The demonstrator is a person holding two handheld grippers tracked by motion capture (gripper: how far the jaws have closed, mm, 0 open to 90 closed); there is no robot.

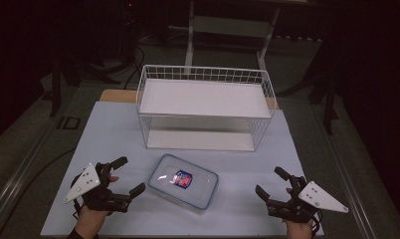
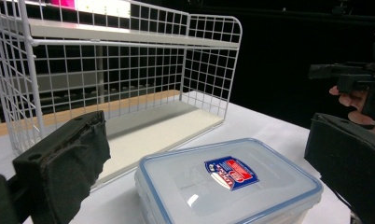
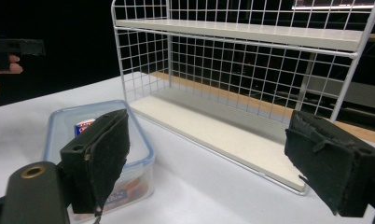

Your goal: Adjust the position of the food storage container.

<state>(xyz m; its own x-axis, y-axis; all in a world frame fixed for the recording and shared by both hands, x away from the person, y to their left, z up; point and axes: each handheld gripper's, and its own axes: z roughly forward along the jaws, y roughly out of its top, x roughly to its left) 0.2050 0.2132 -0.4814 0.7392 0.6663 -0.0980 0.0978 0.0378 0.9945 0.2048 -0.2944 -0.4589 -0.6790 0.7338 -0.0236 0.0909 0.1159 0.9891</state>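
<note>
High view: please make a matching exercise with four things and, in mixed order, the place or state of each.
Things:
1. white wire shelf rack
2. clear lidded food container
3. left gripper
4. right gripper

Places or states:
a. open, near the table's right front
b. lies between the two grippers
c. stands at the table's far side
d. open, beside the container's left end

Pairs: 1-c, 2-b, 3-d, 4-a

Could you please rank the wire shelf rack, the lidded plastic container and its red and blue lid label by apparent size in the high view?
1. wire shelf rack
2. plastic container
3. lid label
</note>
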